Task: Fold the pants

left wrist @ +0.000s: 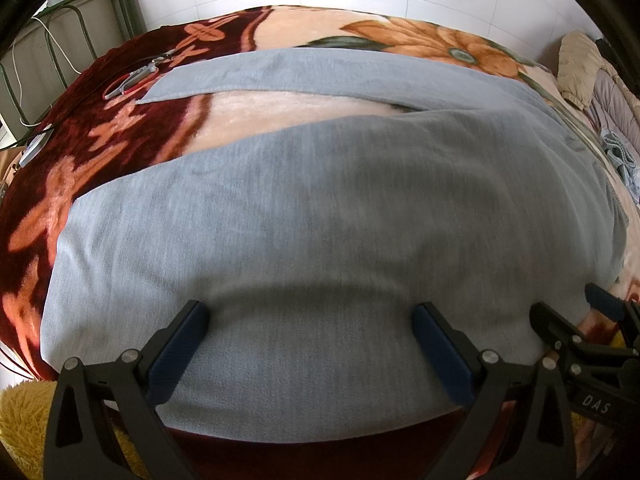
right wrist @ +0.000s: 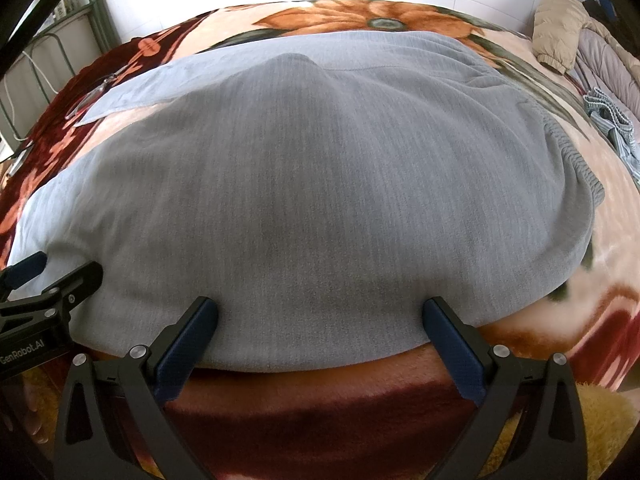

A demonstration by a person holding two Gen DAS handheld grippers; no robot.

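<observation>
A: Grey pants (left wrist: 320,208) spread flat on the flowered blanket (left wrist: 100,148) of the bed, legs running toward its left edge, ribbed waistband (right wrist: 576,160) toward the right edge.

B: Near leg along the front edge, far leg (left wrist: 280,72) angled away toward the back edge, a strip of bare blanket showing between them.

A: Left gripper (left wrist: 310,324) released, jaws spread wide, blue pads (left wrist: 180,352) resting over the near leg close to the front edge. Nothing clamped between them.

B: Right gripper (right wrist: 322,316) likewise released, jaws wide apart, astride the fabric's near hem at the front edge. Just beside the left one; each visible in the other's view.

A: Red-handled scissors (left wrist: 132,78) near the back left corner, just beside the far leg's cuff.

B: Beige jacket (right wrist: 560,28) heaped by the back right corner, a striped bluish cloth (right wrist: 612,120) crumpled along the right edge, well apart from the waistband.
</observation>
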